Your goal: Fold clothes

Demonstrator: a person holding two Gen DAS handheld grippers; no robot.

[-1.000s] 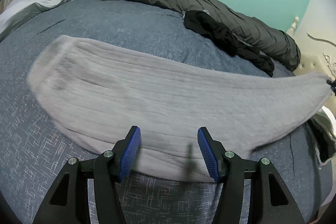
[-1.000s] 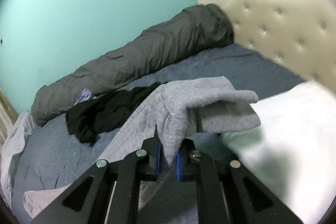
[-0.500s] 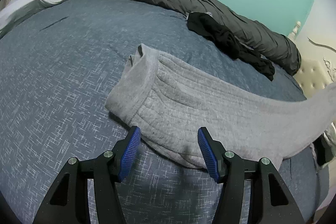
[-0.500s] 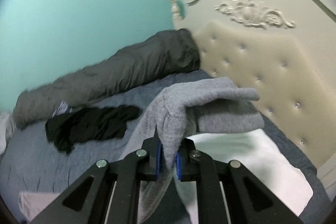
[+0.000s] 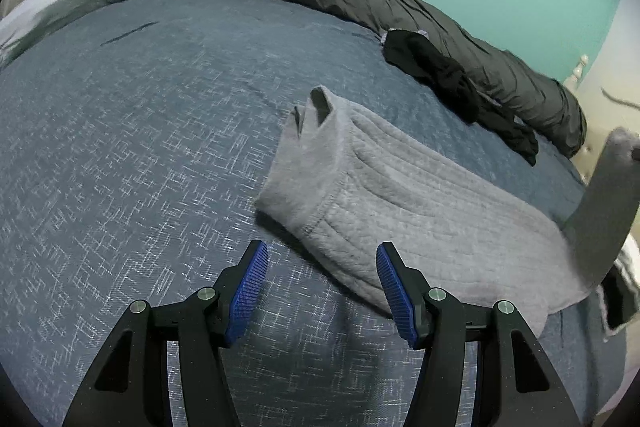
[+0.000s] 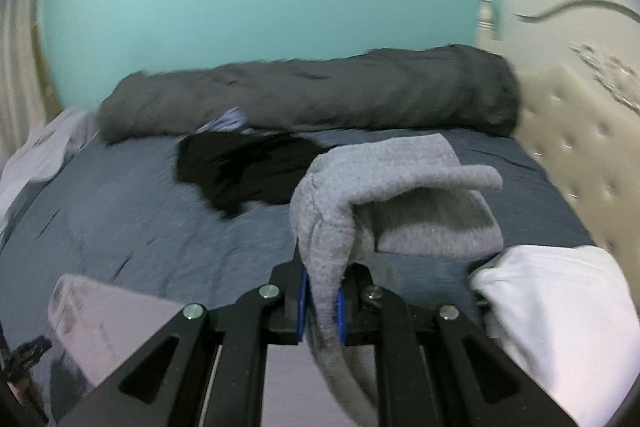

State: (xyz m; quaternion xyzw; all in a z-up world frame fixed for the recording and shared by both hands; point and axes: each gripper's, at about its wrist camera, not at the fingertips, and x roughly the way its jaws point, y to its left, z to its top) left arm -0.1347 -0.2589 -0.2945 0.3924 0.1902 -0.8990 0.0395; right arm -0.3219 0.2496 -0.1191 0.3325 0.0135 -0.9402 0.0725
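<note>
Grey garment point(image 5: 420, 203) dragged rightward — right hand-held gripper point(image 6: 320, 301) clamps it; only left view shows left hand-held gripper point(image 5: 318, 287) agape.

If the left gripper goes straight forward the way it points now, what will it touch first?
Most likely the near edge of the grey garment, or the blue bedcover just beside it; the depth is unclear. The left gripper is open and empty.

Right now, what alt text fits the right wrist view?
The right gripper is shut on a grey knit garment, lifting its end above a blue bedspread. Behind lie black clothing and a rolled dark grey duvet.
</note>
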